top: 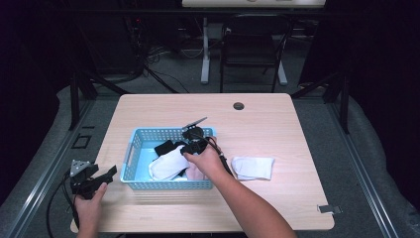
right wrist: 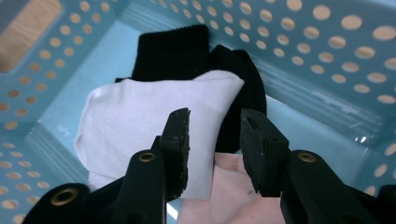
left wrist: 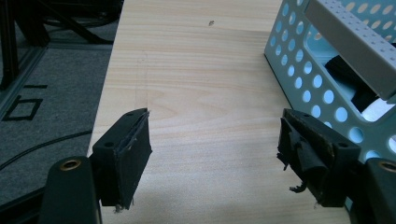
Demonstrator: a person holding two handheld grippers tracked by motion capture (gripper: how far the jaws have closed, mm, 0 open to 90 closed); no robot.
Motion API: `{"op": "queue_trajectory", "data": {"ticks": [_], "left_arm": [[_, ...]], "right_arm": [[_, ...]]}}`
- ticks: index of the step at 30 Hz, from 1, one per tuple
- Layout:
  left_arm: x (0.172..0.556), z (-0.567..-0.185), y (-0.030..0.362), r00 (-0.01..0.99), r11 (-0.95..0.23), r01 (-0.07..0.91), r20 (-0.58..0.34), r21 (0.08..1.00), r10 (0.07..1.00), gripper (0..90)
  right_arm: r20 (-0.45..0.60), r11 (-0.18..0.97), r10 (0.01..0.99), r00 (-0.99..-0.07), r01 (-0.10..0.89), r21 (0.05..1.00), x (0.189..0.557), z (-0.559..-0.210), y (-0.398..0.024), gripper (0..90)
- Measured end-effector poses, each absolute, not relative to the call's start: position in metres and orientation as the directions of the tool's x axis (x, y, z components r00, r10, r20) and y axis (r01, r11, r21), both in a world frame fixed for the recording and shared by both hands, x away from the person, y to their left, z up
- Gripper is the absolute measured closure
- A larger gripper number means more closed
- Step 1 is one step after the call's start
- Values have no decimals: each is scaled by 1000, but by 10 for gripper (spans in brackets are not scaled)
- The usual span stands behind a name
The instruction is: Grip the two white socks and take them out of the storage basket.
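Your right gripper (right wrist: 214, 149) hangs inside the blue basket (top: 130, 153), jaws partly parted over the edge of the white sock (right wrist: 140, 126). In the right gripper view that edge runs up between the pads, but you cannot tell from here whether they press on the cloth; read the jaws as released, with nothing lifted.

The white sock bulges out toward ten o'clock from the jaws, its long axis running from about seven o'clock to one o'clock. That is the relation your next move turns on: the bulk lies left of the pads, so a close here would likely catch only the rim.

Under it, a black sock (right wrist: 173, 53) lies at twelve o'clock, and something pale pink (right wrist: 224, 196) sits at six o'clock beneath the jaws.

On the table (top: 267, 119), a second white sock (top: 253, 167) lies just outside the basket at three o'clock.

Your left gripper (left wrist: 215, 154) rests wide open over bare wood, well apart from the socks, so the right hand is nearer.
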State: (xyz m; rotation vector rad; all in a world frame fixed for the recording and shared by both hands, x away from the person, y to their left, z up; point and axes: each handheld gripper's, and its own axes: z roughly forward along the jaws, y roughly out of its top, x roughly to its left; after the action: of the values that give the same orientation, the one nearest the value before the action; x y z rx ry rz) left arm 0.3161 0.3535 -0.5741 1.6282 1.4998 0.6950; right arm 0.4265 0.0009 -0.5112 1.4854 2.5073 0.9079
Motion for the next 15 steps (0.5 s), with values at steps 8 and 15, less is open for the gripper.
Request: {"op": "queue_trajectory", "data": {"ticks": [8, 15], "left_arm": [[316, -574, 354, 145, 24, 541, -122, 840, 982, 253], [316, -574, 354, 146, 24, 542, -123, 840, 982, 253]], "right_arm": [[272, 331, 841, -468, 842, 425, 440, -524, 6, 619], [351, 323, 819, -453, 871, 371, 444, -532, 11, 701]]}}
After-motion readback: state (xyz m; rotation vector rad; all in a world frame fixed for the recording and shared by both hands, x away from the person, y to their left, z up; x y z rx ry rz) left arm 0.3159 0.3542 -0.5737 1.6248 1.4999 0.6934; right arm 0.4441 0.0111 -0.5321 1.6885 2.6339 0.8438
